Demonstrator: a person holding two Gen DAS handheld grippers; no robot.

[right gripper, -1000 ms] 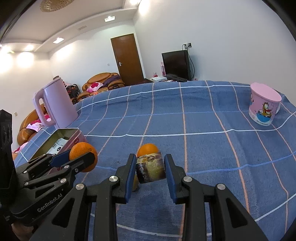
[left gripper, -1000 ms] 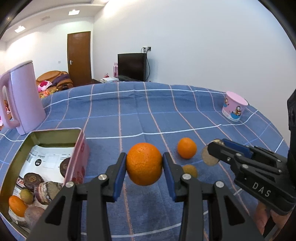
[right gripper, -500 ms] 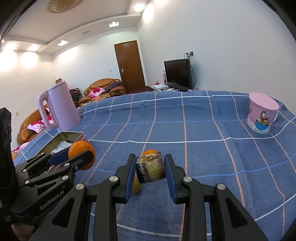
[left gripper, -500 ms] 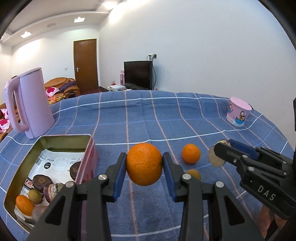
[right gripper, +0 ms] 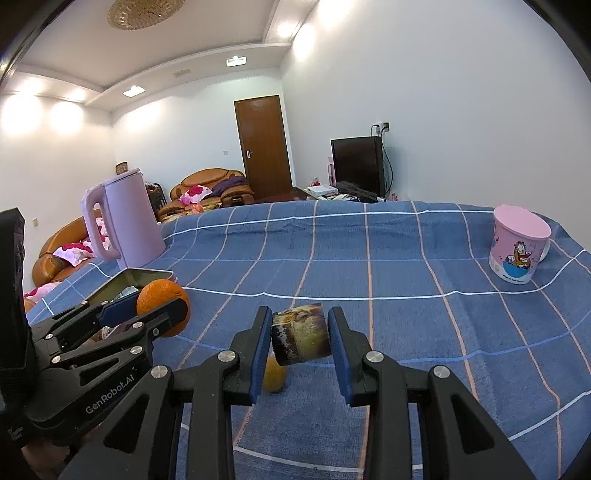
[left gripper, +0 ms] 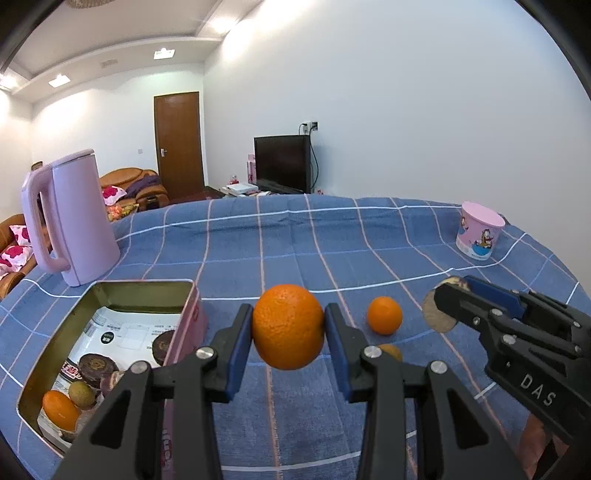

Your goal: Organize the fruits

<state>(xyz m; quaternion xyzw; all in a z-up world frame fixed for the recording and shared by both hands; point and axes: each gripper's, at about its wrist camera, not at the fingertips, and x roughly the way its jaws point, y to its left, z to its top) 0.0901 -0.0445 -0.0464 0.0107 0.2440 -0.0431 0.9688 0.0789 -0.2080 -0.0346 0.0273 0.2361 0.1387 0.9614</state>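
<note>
We see a room with plain white walls [right gripper: 461,92] and a stepped white ceiling [right gripper: 177,48] set with recessed lights [right gripper: 133,91] and a round ornamental fixture [right gripper: 146,13]. A brown wooden door [right gripper: 263,146] stands shut in the far wall. To its right a dark television [right gripper: 357,166] sits on a low stand, its cable running up to a wall socket [right gripper: 381,126]. Left of the door, brown sofas [right gripper: 207,184] carry pink cushions [right gripper: 194,192].

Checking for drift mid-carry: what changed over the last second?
Both grippers rose and tilted up; the table sits lower in both views. Left gripper stays shut on the big orange, right gripper on the brown wrapped piece. Small orange and tin unmoved.
</note>
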